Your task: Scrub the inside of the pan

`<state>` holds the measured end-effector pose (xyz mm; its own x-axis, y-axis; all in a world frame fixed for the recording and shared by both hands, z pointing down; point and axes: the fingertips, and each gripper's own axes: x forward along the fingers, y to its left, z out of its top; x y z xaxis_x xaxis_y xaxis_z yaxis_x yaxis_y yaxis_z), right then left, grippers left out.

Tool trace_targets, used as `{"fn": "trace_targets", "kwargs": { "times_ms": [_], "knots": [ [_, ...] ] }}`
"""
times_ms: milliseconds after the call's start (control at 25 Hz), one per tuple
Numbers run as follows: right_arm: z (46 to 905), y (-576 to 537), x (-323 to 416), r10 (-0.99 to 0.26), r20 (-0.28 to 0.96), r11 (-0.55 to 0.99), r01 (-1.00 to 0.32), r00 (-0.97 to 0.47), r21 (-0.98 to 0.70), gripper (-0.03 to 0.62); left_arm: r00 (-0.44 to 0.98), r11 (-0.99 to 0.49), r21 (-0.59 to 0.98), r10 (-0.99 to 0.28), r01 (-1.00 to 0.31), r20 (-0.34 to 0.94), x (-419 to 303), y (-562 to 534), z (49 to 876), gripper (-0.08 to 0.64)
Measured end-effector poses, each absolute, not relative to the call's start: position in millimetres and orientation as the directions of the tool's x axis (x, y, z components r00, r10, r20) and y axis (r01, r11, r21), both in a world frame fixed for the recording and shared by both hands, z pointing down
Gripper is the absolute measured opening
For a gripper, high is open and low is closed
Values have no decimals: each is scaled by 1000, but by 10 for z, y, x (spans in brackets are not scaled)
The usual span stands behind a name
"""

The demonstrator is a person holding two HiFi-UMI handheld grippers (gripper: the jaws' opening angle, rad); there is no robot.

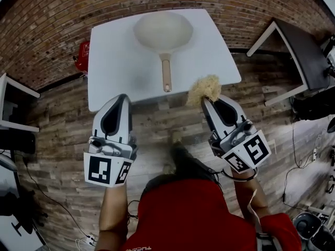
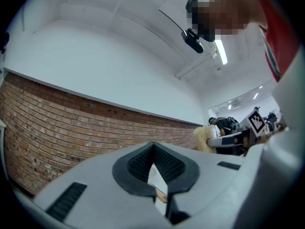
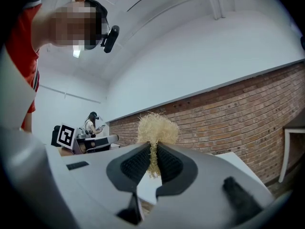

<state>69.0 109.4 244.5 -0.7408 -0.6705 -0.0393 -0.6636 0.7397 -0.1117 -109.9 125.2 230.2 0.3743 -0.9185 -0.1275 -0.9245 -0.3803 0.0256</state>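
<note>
A cream pan (image 1: 163,31) with a tan handle (image 1: 166,75) rests on the white table (image 1: 112,61), handle pointing toward me. My right gripper (image 1: 205,99) is shut on a straw-coloured scrubber (image 1: 204,89), held at the table's near right edge; in the right gripper view the scrubber (image 3: 157,130) sticks up between the pads. My left gripper (image 1: 124,97) hovers at the table's near left edge, shut with nothing in it; its pads (image 2: 140,163) meet at the tip in the left gripper view.
A brick wall (image 1: 63,14) runs behind the table. A dark table (image 1: 298,51) stands to the right, a red object (image 1: 81,56) beside the white table's left edge. Wood-plank floor lies below. Another person (image 3: 91,122) stands far off.
</note>
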Motion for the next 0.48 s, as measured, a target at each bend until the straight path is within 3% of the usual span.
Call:
{"fn": "trace_targets", "kwargs": {
  "times_ms": [480],
  "knots": [
    [2500, -280, 635, -637, -30, 769, -632, -771, -97, 51, 313, -314, 4, -946, -949, -85, -1189, -9, 2445, 12]
  ]
}}
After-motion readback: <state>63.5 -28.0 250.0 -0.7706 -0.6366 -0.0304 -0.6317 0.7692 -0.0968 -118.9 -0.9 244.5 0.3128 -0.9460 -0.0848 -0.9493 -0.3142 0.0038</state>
